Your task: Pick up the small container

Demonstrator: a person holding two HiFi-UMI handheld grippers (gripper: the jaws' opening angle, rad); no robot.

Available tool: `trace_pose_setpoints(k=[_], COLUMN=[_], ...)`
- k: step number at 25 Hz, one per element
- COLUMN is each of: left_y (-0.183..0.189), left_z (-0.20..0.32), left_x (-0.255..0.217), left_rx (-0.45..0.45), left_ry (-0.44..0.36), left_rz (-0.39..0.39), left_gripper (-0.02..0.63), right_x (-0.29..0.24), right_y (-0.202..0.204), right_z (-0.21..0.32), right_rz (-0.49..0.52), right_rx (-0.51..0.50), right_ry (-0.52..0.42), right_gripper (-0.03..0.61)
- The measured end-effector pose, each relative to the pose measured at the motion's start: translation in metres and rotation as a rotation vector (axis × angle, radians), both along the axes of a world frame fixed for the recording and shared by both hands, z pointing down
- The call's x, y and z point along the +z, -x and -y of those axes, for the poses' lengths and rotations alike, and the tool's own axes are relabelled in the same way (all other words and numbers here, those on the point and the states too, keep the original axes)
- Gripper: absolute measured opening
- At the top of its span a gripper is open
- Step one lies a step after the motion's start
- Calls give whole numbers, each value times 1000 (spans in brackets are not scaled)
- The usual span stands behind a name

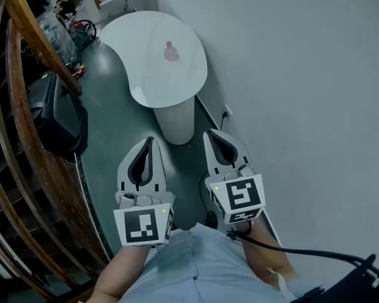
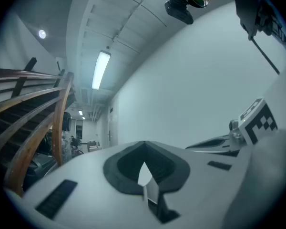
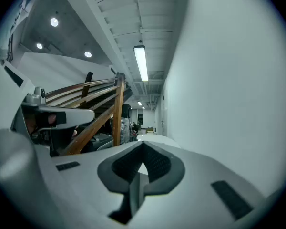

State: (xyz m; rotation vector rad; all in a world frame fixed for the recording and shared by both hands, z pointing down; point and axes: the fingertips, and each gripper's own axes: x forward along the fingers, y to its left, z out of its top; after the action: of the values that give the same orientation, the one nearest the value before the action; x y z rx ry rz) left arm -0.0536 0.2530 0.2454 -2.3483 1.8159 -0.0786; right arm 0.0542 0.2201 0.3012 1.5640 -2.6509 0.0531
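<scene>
A small pink container (image 1: pixel 170 52) stands alone on a white rounded table (image 1: pixel 145 62) well ahead of me in the head view. My left gripper (image 1: pixel 149 140) and right gripper (image 1: pixel 210 133) are held side by side near my body, far short of the table, both pointing toward it. Each has its jaws pressed together with nothing between them. In the left gripper view the left gripper (image 2: pixel 144 144) points along a corridor; the container is hidden there. In the right gripper view the right gripper (image 3: pixel 143 144) faces the table's white top (image 3: pixel 152 138), seen far off.
A wooden stair railing (image 1: pixel 25 137) runs along the left, with a black bag (image 1: pixel 54 115) beside it. A plain white wall (image 1: pixel 303 93) runs along the right, with a socket (image 1: pixel 227 113) low on it. The table's pedestal (image 1: pixel 175 120) stands on a dark green floor (image 1: pixel 114 118).
</scene>
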Motion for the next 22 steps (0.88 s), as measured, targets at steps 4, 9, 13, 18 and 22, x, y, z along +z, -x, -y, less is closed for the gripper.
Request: trace_pose_setpoints(k=[4, 9, 13, 18, 22], left_y=[-9, -19, -27, -46, -52], left_z=[-3, -6, -10, -15, -22], left_x=[0, 3, 7, 11, 21], left_rx=[-3, -18, -41, -72, -93], left_ry=[2, 18, 33, 48, 65], left_rz=[9, 22, 37, 49, 57], left_gripper=[-2, -2, -2, -2, -1], right_x=[-1, -1, 2, 10, 26], right_y=[-10, -20, -28, -46, -56], right_z=[-2, -4, -4, 1, 3], right_rz=[6, 32, 46, 53, 69], right_rx=[0, -14, -24, -49, -59], right_ry=[-3, -4, -2, 19, 62], right_gripper=[0, 0, 2, 2, 2])
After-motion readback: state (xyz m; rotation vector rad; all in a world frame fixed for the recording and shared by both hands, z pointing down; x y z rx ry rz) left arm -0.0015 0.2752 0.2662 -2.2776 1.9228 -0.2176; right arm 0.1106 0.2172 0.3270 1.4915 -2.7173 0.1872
